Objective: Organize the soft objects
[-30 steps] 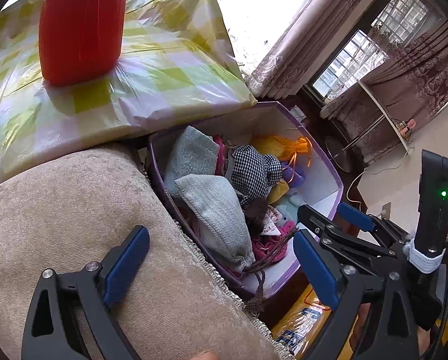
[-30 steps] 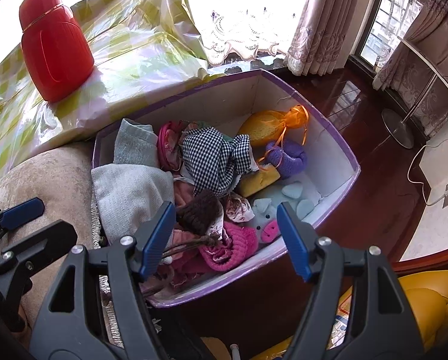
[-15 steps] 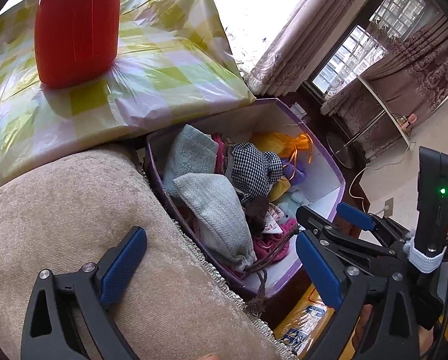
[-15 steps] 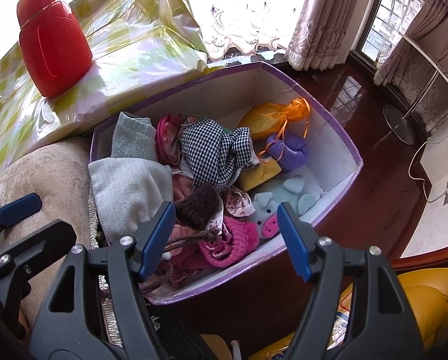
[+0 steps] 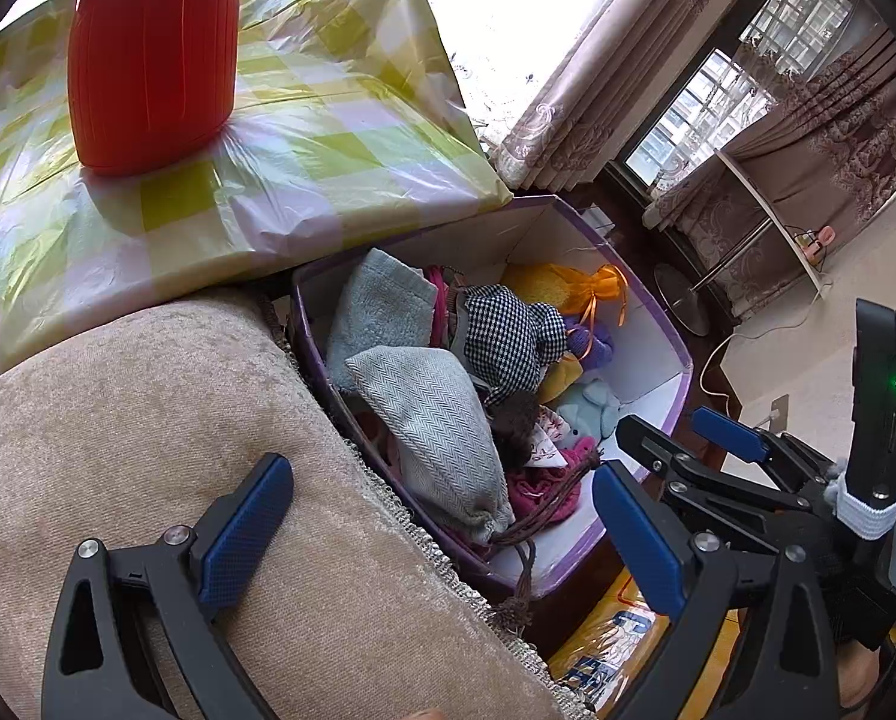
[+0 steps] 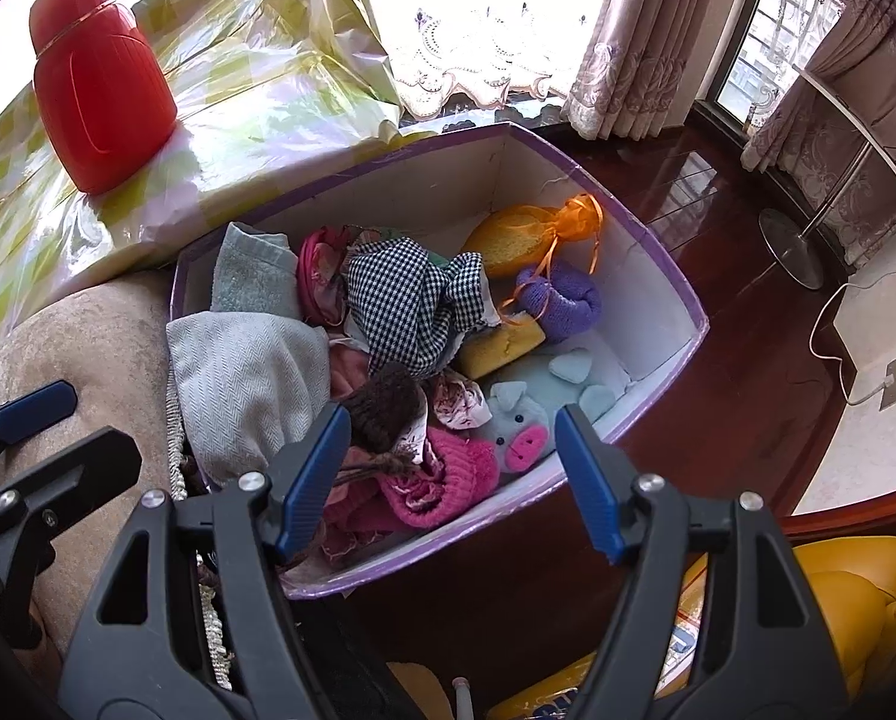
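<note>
Here, both the left gripper (image 5: 436, 525) and right gripper (image 6: 454, 468) hang empty with jaws apart, low in frame above the purple box (image 6: 658, 240) of soft objects at centre; selection appears pending, so next a descent onto one item, perhaps the pink knit (image 6: 442, 480).

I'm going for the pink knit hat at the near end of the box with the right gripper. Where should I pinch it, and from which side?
Take the pink knit hat by its raised, rolled brim, coming straight down from above. It lies against the purple box's near wall, with the plush pig beside it, so side approaches look blocked. The right gripper hangs open above it.
</note>
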`<state>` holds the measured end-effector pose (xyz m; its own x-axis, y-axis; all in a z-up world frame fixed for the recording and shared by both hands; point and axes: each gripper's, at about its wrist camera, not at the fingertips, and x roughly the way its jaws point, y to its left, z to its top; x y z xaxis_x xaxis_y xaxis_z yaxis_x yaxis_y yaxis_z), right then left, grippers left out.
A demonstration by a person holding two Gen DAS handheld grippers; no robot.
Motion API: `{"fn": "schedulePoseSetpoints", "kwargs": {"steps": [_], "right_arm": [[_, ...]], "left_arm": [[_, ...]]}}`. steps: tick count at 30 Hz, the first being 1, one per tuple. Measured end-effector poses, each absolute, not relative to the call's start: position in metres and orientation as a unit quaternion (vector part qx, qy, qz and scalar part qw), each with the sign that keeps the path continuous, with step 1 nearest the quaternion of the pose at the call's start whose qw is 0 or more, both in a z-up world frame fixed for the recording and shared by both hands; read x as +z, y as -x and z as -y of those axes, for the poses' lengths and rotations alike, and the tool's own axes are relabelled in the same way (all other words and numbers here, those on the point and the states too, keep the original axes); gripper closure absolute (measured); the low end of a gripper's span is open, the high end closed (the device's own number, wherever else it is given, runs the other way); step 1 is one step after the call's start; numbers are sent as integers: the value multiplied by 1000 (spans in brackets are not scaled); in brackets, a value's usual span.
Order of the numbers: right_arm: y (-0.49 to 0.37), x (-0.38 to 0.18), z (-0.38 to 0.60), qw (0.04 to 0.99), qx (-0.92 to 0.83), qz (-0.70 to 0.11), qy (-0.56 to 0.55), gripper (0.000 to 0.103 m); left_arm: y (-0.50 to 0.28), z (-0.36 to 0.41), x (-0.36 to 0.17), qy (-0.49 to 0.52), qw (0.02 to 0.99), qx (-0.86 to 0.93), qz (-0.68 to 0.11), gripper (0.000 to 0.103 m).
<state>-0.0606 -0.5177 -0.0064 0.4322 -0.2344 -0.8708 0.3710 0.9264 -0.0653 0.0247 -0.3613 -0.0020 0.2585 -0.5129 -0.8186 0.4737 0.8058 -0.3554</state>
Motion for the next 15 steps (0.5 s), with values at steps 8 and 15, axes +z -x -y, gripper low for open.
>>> {"fn": "schedulePoseSetpoints", "kwargs": {"steps": [8,15], "right_arm": [[68,1,528,841,-189,-502,-68,28],[69,-1,531,839,-190,-505,-71,28]], "left_arm": [[-25,362,-3,18,793,-311,-524,1],[-25,363,-3,18,793,-311,-524,1]]}}
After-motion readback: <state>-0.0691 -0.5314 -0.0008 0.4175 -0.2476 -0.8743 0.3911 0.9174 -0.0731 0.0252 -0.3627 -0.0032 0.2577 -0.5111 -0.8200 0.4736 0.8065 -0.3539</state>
